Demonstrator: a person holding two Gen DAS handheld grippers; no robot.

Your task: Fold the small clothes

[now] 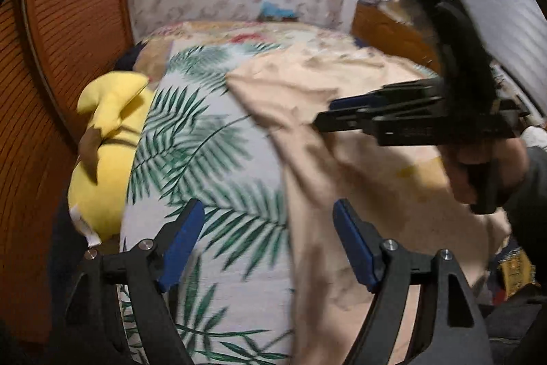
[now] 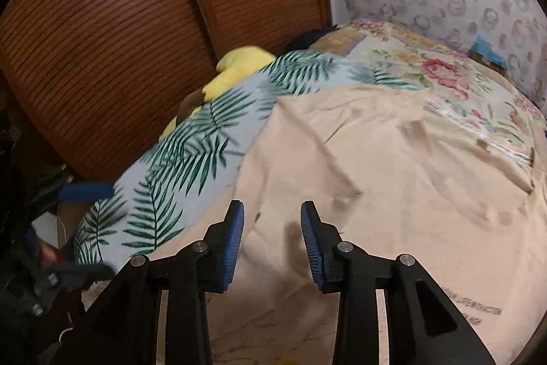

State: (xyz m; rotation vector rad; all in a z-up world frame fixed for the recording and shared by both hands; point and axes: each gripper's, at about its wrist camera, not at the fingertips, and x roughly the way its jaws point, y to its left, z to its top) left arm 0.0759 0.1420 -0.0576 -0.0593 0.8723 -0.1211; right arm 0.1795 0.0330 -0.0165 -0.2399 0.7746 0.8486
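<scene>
A beige garment (image 2: 376,166) is spread over the leaf-print bedcover (image 1: 205,159). Both the left tongs (image 1: 270,242) and right tongs (image 2: 272,242) are held open above it, nothing gripped.

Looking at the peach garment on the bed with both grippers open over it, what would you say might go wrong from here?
1. The peach garment lies rumpled, with creases and a raised fold; a fold made now may lock those in.
2. It lies on the palm-leaf sheet, so the left gripper, whose open jaws straddle the garment's edge, might pinch sheet and garment together.
3. The right gripper hangs open over mid-fabric, not an edge; closing there could bunch the cloth.
</scene>
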